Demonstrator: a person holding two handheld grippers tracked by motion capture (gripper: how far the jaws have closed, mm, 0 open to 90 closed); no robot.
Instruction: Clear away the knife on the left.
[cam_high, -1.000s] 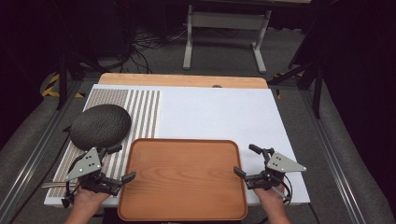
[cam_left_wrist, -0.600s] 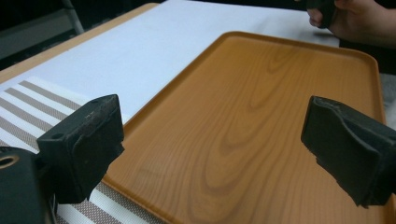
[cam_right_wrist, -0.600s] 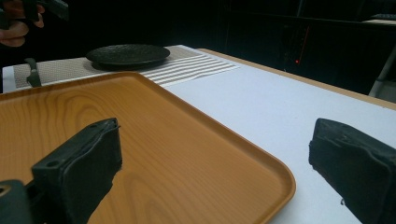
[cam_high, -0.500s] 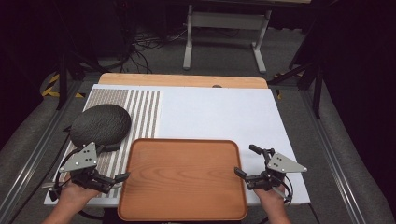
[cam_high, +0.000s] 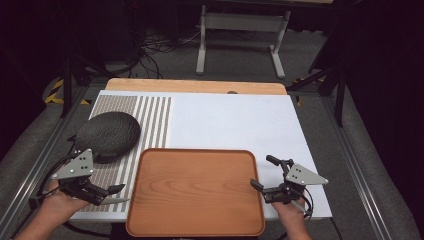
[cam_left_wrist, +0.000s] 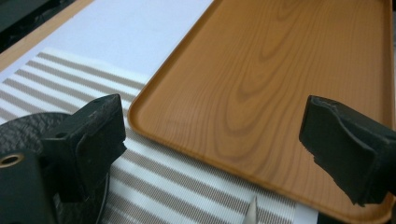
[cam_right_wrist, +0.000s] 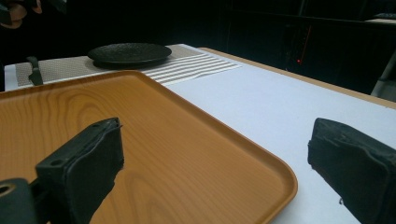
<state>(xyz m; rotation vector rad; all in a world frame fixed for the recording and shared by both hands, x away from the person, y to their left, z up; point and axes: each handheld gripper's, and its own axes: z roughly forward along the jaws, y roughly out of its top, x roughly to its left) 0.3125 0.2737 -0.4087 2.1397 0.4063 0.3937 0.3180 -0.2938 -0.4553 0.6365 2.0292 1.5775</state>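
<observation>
White sheeting covers the bench (cam_high: 225, 120), with a beige striped mat (cam_high: 150, 120) at its left end. Nearest the person lies the large rectangular wooden tray (cam_high: 195, 192) with rounded corners and a raised rim — bare inside. Behind its left corner, on the striped mat, rests a dark textured round plate (cam_high: 107, 136). The left hand-held gripper (cam_high: 112, 192) hangs just off the tray's left edge, jaws having just closed a little yet gaping with nothing between them. The right hand-held gripper (cam_high: 265, 172) sits at the tray's right edge, jaws wide apart — gripping nothing.
</observation>
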